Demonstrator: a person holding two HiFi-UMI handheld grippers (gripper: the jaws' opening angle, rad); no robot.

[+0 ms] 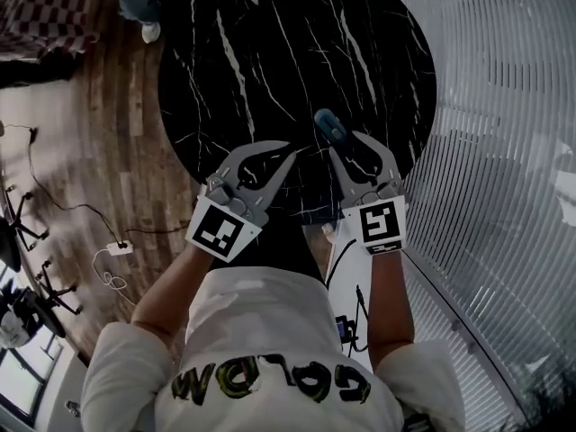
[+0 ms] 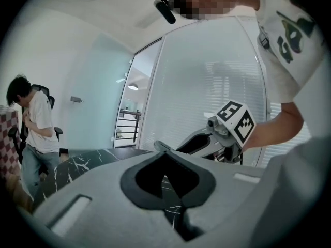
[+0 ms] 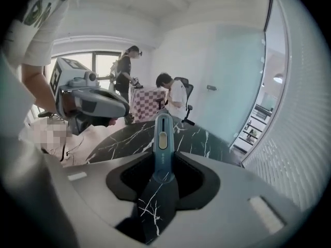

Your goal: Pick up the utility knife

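Observation:
The teal utility knife (image 1: 329,126) sticks out ahead of my right gripper (image 1: 349,148), whose jaws are shut on its handle. In the right gripper view the knife (image 3: 163,136) stands up between the jaws, its slider facing the camera, lifted off the round black marble table (image 1: 270,43). My left gripper (image 1: 286,150) hovers beside it at the left, shut with nothing held. In the left gripper view its tips (image 2: 164,153) meet, and the right gripper (image 2: 217,138) shows beyond them.
A glass wall with blinds (image 1: 504,151) runs along the right. On the wooden floor at the left lie a power strip with cables (image 1: 117,248) and stand legs (image 1: 22,228). Two people and an office chair (image 3: 178,99) are beyond the table's far side.

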